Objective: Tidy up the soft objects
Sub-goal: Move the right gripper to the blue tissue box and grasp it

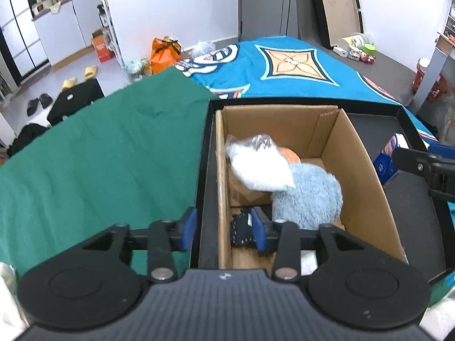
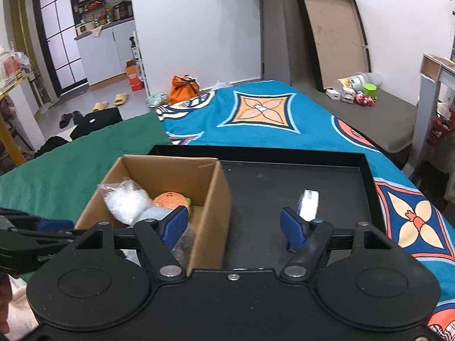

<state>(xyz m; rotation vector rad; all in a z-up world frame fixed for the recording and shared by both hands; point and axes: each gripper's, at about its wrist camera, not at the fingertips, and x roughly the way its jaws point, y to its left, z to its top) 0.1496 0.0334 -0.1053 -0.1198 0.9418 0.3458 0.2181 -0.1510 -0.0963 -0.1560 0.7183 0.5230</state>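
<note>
While no label reads clearly, cardboard box (image 1: 355, 170) — 4 soft items.

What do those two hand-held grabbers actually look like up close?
Both are matte black plastic. Each has a ribbed body with two round discs at the sides and jointed links fixed by silver rivets. The left gripper and right gripper each end in two blue, finely textured pads. No cables or sleeves show.

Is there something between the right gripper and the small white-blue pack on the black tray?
Nothing visible. The right gripper is open above the tray, and the pack lies just ahead near its right finger, apart from the cardboard box. The box wall is beside the gripper's left finger, not in the path.
</note>
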